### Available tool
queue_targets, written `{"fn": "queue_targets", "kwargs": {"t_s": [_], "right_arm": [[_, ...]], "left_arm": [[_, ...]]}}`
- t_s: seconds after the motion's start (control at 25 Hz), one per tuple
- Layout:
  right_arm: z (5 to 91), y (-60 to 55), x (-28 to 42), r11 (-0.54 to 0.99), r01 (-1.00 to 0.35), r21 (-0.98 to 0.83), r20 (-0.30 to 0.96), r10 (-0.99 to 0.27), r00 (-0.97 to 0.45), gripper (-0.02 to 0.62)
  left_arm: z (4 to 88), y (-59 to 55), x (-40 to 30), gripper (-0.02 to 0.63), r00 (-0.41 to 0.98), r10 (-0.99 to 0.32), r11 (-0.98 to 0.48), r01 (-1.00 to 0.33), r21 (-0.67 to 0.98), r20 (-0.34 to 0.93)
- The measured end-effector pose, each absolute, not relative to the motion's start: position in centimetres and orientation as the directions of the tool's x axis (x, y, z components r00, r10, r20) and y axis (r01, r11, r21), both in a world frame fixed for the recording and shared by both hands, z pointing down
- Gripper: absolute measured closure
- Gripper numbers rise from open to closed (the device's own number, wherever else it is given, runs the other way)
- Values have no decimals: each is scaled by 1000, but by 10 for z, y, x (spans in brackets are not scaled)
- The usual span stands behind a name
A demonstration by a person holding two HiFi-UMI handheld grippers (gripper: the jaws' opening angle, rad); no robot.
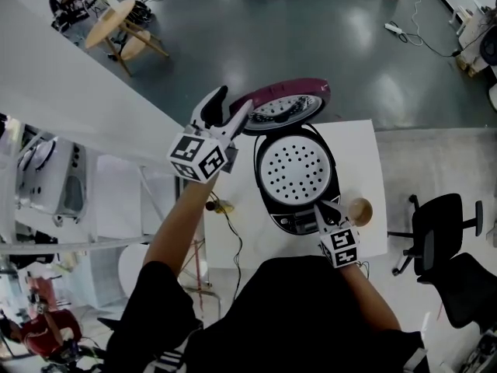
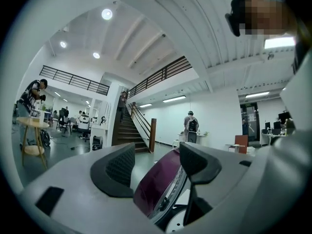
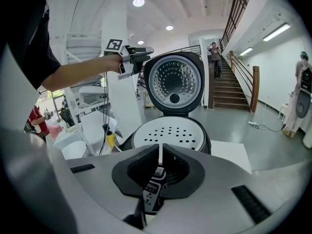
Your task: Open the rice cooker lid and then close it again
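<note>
A black rice cooker [image 1: 272, 204] stands on a white table [image 1: 361, 150] with its maroon lid [image 1: 286, 99] swung up at the back. The lid's silver inner plate [image 3: 174, 82] faces me, and a white perforated tray [image 1: 293, 168] fills the pot. My left gripper [image 1: 225, 111] is open beside the lid's top left edge. In the left gripper view the maroon lid [image 2: 155, 183] shows between the spread jaws, with the left gripper [image 2: 158, 162] apart from it. My right gripper [image 1: 320, 212] is shut and holds nothing, its tips [image 3: 160, 161] over the control panel [image 3: 153, 189].
A small wooden cup [image 1: 359, 210] stands on the table right of the cooker. A cable with a yellow plug [image 1: 221, 206] hangs off the table's left edge. A black office chair [image 1: 439, 216] is to the right, and white shelving [image 1: 54, 177] to the left.
</note>
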State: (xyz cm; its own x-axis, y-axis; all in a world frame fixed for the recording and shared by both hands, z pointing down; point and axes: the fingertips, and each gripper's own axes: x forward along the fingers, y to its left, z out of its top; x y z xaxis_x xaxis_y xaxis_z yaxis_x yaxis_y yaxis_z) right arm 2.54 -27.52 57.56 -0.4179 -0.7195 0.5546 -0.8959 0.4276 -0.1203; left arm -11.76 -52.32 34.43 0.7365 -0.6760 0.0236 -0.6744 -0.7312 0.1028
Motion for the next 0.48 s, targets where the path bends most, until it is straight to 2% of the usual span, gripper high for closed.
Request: {"fn": "queue_targets", "kwargs": {"t_s": [0.48], "right_arm": [[574,-270,31,399,-907,-135,541,-737,-405,594]], "left_arm": [[358,-538,-104,342,746,-655,-743,-665,74,123]]}}
